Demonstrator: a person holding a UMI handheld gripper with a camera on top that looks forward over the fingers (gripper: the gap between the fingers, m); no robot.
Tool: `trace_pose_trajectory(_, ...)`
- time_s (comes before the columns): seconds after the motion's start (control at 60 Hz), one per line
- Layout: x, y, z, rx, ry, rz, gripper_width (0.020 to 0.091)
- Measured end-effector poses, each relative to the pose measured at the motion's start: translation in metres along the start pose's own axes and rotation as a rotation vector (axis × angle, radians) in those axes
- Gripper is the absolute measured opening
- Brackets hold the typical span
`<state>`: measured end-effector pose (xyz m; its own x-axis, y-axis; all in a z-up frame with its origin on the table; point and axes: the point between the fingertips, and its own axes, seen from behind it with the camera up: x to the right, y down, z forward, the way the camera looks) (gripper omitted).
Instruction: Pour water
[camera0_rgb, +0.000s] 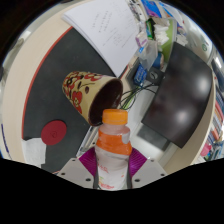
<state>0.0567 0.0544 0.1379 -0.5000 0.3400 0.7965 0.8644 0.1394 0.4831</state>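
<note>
bottle (113, 150) sits clamped in your claw (112, 168), cap on, tipped toward the cup (90, 93) beyond; no water poured yet, you'd judge.

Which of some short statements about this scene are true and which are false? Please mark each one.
1. The tool holds a bottle with an orange cap. True.
2. The patterned cup stands upright. False: it is tilted, its opening facing the bottle.
3. The bottle's cap is off. False: the orange cap is on.
4. A sheet of white paper lies beyond the cup. True.
5. The cup is plain white. False: it is yellowish with red patterns.
</note>
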Motion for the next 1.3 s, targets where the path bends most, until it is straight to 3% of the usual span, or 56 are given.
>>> trace_pose_trajectory(0.35,0.037,0.014,-0.046,0.144,0.018,0.894,0.0381)
trace_pose_trajectory(0.667,0.008,0.023,-0.032,0.278,-0.007,1.789,0.0382)
trace_pose_trajectory(1.033,-0.057,0.016,0.015,0.236,-0.015,2.035,0.0386)
trace_pose_trajectory(1.183,-0.058,0.014,0.008,0.230,0.040,2.005,0.0382)
trace_pose_trajectory(1.3,-0.061,0.017,0.005,0.203,0.050,2.011,0.0473)
